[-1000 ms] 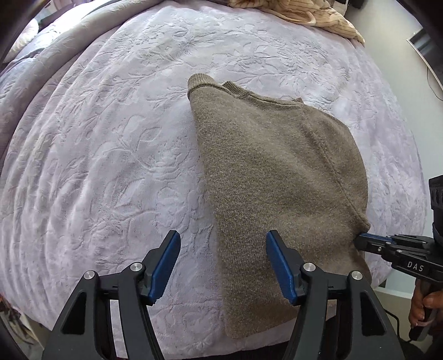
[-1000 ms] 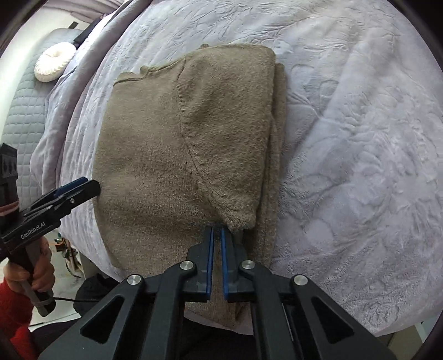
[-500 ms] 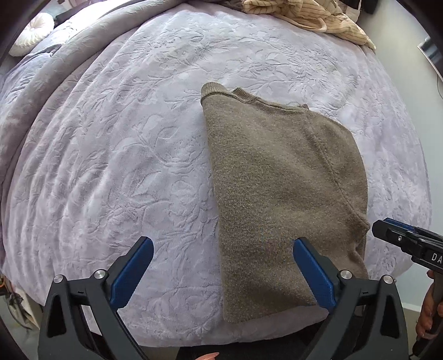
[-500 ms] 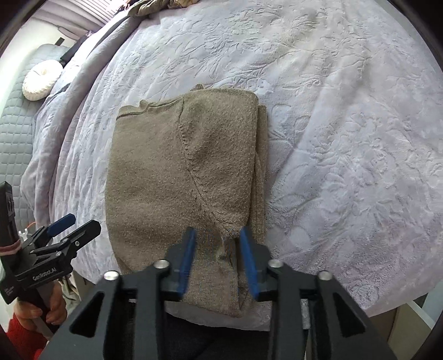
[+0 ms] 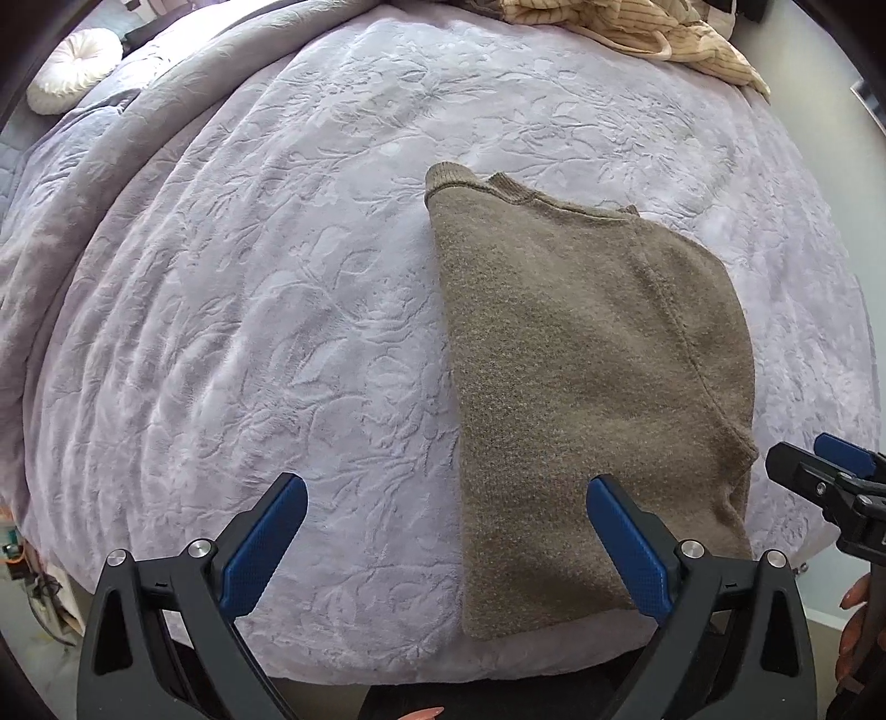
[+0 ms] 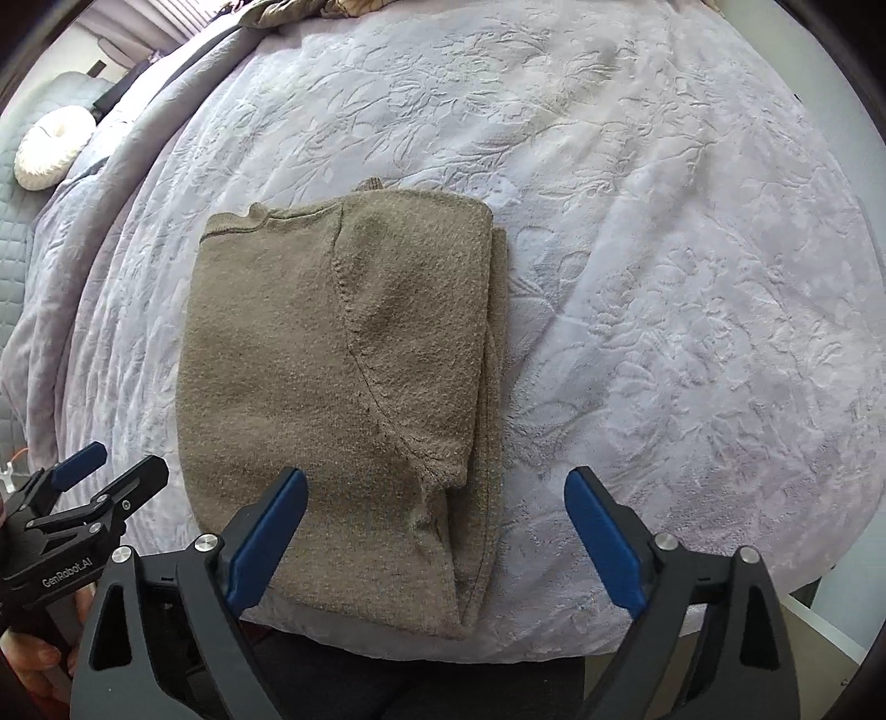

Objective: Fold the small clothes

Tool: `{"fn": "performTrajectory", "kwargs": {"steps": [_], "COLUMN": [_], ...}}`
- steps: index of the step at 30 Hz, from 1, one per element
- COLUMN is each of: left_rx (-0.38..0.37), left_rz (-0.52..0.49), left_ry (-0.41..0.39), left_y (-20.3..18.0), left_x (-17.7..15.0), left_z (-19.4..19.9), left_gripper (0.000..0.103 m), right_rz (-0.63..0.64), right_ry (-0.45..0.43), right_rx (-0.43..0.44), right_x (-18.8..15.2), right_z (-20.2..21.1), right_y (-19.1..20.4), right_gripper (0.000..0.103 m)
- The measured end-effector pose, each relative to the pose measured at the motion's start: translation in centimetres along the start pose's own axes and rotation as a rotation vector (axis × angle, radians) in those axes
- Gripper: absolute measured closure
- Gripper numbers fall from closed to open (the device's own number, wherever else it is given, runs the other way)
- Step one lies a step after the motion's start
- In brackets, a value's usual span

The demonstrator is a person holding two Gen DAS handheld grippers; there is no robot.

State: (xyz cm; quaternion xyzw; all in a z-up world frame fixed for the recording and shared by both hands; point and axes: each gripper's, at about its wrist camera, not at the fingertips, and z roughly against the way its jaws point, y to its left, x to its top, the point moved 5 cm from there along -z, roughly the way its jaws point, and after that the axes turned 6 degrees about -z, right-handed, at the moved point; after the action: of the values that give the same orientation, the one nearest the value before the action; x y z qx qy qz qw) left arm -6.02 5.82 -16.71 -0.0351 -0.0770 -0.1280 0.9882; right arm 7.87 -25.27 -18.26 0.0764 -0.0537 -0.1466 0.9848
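A brown knitted sweater (image 5: 587, 365) lies folded lengthwise on the lilac bedspread (image 5: 249, 310), collar at the far end, a sleeve laid over its right side. It also shows in the right wrist view (image 6: 343, 376). My left gripper (image 5: 446, 545) is open and empty, held above the sweater's near left edge. My right gripper (image 6: 434, 534) is open and empty, held above the sweater's near right corner. Each gripper shows at the side of the other's view: the right one (image 5: 830, 471), the left one (image 6: 105, 476).
A heap of striped cream clothes (image 5: 653, 33) lies at the far edge of the bed. A round white cushion (image 5: 72, 69) rests at the far left. The bed's near edge (image 5: 387, 673) runs just under both grippers.
My right gripper let go of the sweater's sleeve edge, opened wide and pulled back and up. My left gripper opened wider and also drew back. The sweater lies still.
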Motion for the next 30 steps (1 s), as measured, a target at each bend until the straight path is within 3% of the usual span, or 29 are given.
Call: {"fn": "performTrajectory", "kwargs": {"steps": [30], "left_rx": [0.024], "left_rz": [0.009], "left_ry": [0.015], "left_y": [0.28], "left_x": [0.46], "left_z": [0.01], "left_gripper": [0.002], "right_rz": [-0.004], "right_ry": [0.01], "right_rx": [-0.023], "right_x": [0.19], "right_z": [0.13], "right_y": [0.92], "right_gripper": [0.0]}}
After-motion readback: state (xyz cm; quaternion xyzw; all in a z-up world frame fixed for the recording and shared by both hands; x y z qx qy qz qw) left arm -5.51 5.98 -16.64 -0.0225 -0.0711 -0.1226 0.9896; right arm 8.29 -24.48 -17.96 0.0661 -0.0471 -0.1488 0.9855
